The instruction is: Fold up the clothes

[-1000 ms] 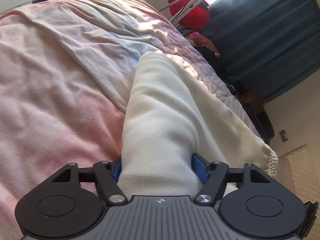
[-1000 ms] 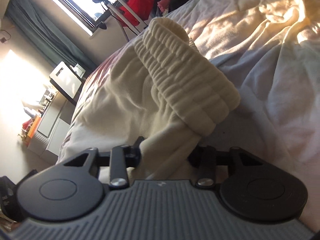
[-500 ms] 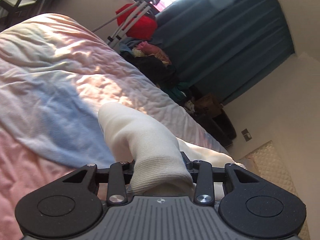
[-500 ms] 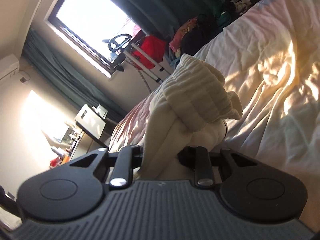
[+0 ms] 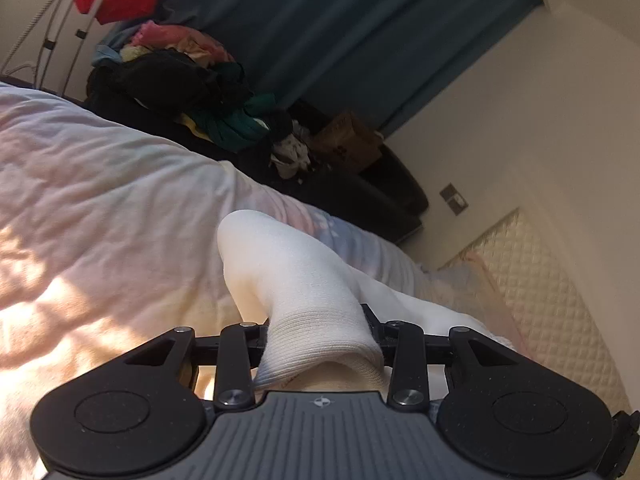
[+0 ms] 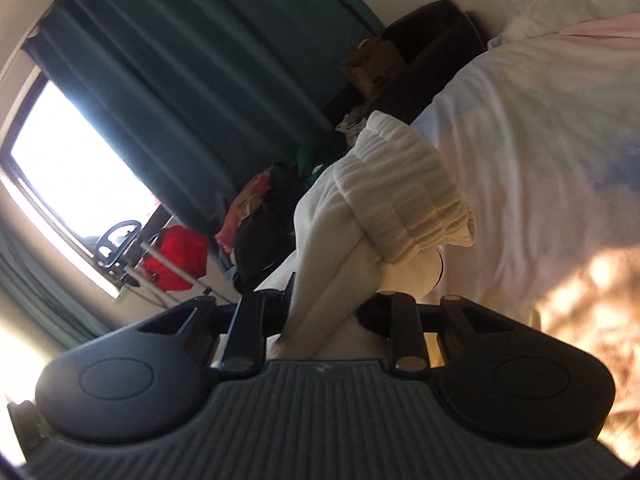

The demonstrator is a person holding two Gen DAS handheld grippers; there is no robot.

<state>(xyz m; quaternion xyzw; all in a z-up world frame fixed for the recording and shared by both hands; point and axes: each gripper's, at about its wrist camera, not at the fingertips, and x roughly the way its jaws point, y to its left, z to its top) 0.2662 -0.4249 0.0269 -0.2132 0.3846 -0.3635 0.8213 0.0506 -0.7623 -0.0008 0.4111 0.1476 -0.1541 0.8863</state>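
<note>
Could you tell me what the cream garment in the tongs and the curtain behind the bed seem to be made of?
Cream garment: soft knit, probably cotton jersey, matte; its band is thickly ribbed, and fine ribbing shows near the left tongs. Curtain: heavy woven fabric, likely; dull teal, deep vertical folds.

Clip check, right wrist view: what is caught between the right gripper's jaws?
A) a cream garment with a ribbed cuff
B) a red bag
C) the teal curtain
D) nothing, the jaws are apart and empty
A: the right gripper is shut on the cream garment, whose ribbed cuff bunches just beyond the jaws.
</note>
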